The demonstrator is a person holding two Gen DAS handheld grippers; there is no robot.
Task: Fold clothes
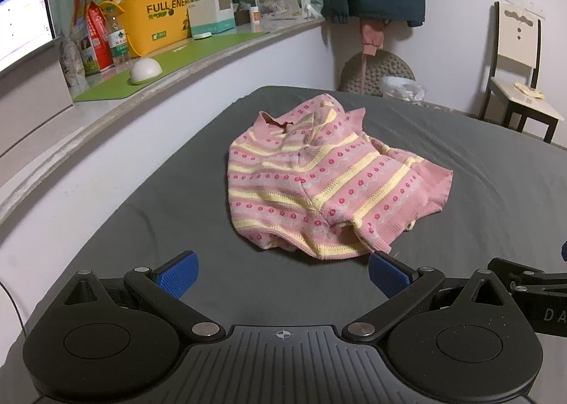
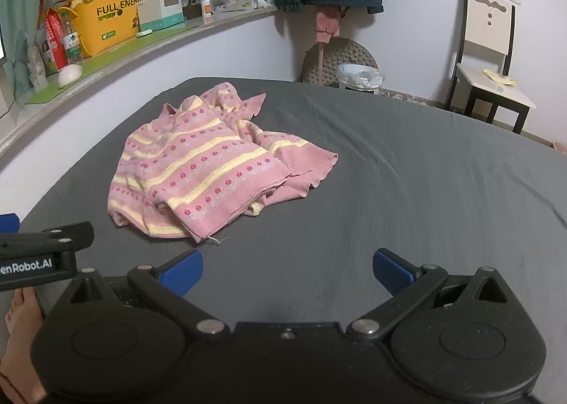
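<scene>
The pink and yellow striped sweater (image 1: 319, 177) lies in a loose, rumpled heap on the grey bed sheet (image 1: 478, 191), toward the side nearest the ledge (image 1: 149, 92) along the wall. Its layers overlap unevenly, the ribbed hem (image 2: 304, 170) flares out to 1 side, and no neat edges line up, so it does not lie as a finished fold would.

Both tools hover low at the near edge of the bed, facing the garment. The left gripper (image 1: 281, 273) has its blue pads spread wide, its right pad just beside the sweater's nearest corner, probably so a hem or corner is within easy reach. The right gripper (image 2: 287, 271) is equally spread, holding nothing, over bare sheet and further from the cloth.
</scene>
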